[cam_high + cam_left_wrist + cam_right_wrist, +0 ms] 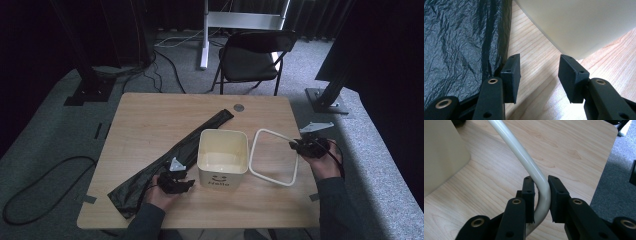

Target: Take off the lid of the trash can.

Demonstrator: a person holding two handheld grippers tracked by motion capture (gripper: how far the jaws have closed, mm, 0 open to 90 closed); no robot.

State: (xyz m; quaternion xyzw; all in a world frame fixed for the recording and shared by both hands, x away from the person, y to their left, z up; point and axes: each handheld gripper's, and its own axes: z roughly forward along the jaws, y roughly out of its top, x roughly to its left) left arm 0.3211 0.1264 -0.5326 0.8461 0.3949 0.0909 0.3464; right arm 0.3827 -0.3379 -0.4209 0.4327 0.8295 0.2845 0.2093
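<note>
A cream square bin (223, 156) with "Hello" on its front stands mid-table; its wall (584, 22) fills the top of the left gripper view. A black plastic bag (165, 161) lies flat, stretching diagonally left of the bin (461, 42). My left gripper (186, 184) stands open low over the wood between bag and bin (539, 75), nothing between its pads. A cream square ring frame (274, 156) lies right of the bin. My right gripper (296, 146) is shut on the ring's right corner (541, 190).
A black folding chair (252, 56) stands beyond the table's far edge. A small grey disc (238, 107) sits near the far edge. Cables run on the carpet at left. Bare wood lies at the table's far left and front.
</note>
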